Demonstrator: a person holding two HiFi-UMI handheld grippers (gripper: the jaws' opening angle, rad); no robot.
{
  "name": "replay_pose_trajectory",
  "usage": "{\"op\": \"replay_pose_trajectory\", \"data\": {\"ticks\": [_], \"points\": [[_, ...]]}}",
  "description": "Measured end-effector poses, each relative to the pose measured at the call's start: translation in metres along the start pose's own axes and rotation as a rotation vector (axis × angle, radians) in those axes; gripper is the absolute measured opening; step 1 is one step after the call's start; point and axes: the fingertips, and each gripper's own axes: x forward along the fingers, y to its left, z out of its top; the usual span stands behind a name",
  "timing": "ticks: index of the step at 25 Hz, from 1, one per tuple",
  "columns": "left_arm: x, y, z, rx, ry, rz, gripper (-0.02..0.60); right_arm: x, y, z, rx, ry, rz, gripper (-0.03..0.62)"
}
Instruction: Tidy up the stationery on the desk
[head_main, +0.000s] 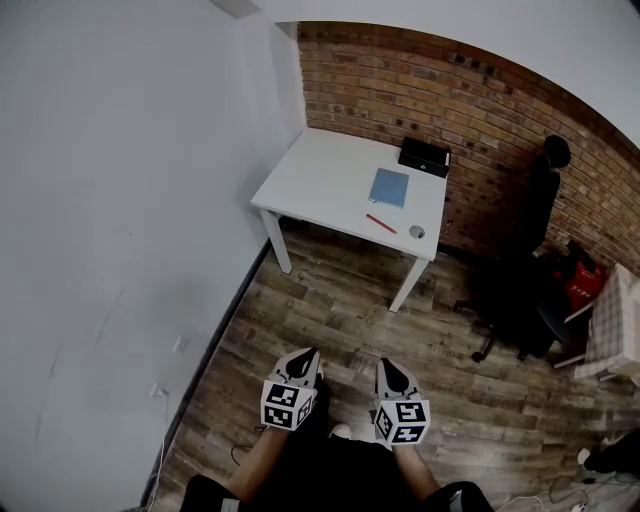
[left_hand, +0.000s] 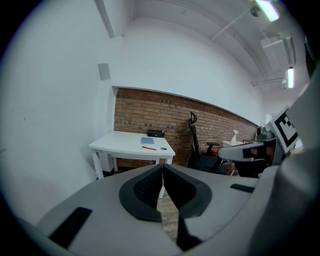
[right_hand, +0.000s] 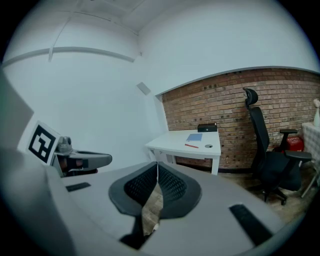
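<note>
Clearly nothing is tidied yet: we stand well apart from the worktop (head_main: 330, 175), left tool (head_main: 308, 353) and right tool (head_main: 385, 364) closed, empty; pen (head_main: 381, 223) and notebook (head_main: 389, 187) wait.

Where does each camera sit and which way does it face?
Head view: on the person's head, steeply down at the floor and white desk; shows both forearms, left gripper, right gripper.
Left gripper view: on the left gripper, facing the desk; own shut jaws, right gripper at right.
Right gripper view: on the right gripper, facing the desk; own shut jaws, left gripper at left.
Shared: all three show the desk and red pen.
</note>
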Motion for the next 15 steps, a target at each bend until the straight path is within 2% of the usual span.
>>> {"op": "replay_pose_trajectory", "data": {"ticks": [6, 15], "points": [[0.043, 0.024, 0.013, 0.007, 0.006, -0.028, 0.015, 0.046, -0.006, 0.010, 0.009, -0.004, 0.011, 0.023], [0.127, 0.104, 0.048, -0.005, 0.039, -0.061, 0.015, 0.163, -0.007, 0.047, 0.010, 0.042, 0.014, 0.023]]}}
